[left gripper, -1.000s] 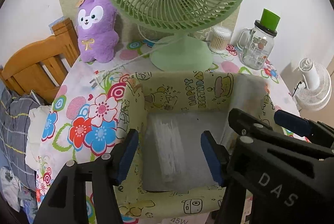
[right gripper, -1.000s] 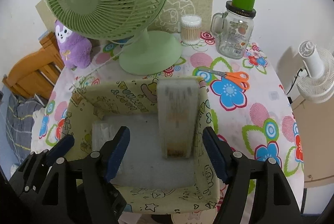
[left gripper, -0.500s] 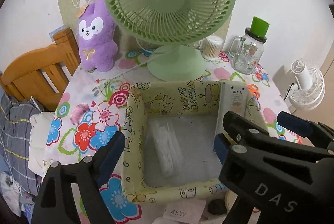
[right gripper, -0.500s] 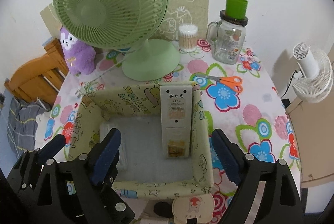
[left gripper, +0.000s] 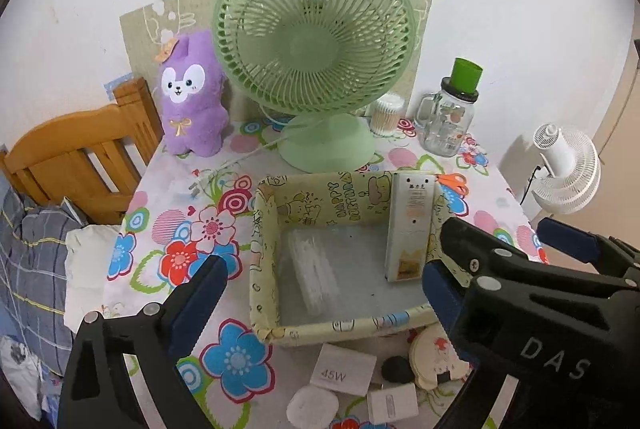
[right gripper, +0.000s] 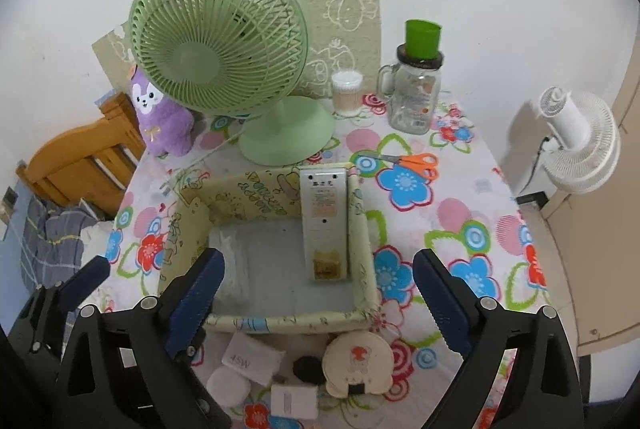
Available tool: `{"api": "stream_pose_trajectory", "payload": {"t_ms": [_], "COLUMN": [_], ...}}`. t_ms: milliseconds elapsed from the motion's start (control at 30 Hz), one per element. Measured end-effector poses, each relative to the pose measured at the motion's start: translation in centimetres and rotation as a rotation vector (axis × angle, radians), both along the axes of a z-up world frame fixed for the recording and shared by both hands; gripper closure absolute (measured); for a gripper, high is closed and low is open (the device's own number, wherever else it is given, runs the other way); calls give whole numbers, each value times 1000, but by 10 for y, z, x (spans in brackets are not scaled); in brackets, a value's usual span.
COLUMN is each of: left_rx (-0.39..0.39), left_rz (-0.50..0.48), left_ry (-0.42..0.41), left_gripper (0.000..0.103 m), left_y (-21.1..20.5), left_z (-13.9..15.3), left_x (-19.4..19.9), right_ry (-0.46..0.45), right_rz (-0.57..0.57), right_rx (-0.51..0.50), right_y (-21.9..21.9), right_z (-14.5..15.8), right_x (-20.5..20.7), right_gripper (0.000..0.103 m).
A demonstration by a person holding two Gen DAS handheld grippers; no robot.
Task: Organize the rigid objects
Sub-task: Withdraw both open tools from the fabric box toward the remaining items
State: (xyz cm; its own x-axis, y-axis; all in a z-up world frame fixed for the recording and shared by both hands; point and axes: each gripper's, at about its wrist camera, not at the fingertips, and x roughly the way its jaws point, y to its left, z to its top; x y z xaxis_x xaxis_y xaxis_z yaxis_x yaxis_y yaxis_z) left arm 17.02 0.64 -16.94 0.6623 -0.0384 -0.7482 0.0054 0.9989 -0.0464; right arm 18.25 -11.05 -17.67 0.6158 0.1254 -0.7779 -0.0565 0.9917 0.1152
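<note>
While both hover spread, right hand-held gripper [right gripper: 316, 289] above storage box [right gripper: 362, 213], empty

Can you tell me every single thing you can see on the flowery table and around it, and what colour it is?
storage box: 1, pale yellow cartoon print, table middle
remote: 1, white, leaning in the box's right side
clear packet: 1, see-through, box floor, left
desk fan: 1, green, behind the box
plush toy: 1, purple, back left
cotton swab tub: 1, clear, back
glass jar: 1, clear, green cup on top
scissors: 1, orange handles, right of box
45W charger: 1, white, in front of box
round case: 1, cream, front
white fan: 1, beyond the table, right
left tool: open
right tool: open
</note>
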Motion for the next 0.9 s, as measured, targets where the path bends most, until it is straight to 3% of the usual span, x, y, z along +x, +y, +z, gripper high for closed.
{"api": "stream_pose_trajectory", "payload": {"t_ms": [367, 600, 900], "left_rx": [34, -36, -14], "left_rz": [4, 0, -7], "left_ry": [-13, 19, -49], "left_gripper": [4, 4, 4], "left_y": [0, 7, 8], "left_z": [18, 22, 42], "left_x": [-36, -55, -84], "right_ry": [-45, -96, -99], "right_rz": [16, -4, -8], "right_rx": [-64, -102, -89], "right_y": [3, 3, -2], "right_z": [25, 38, 50], "right_x": [-41, -66, -93], "right_gripper": [6, 6, 6]}}
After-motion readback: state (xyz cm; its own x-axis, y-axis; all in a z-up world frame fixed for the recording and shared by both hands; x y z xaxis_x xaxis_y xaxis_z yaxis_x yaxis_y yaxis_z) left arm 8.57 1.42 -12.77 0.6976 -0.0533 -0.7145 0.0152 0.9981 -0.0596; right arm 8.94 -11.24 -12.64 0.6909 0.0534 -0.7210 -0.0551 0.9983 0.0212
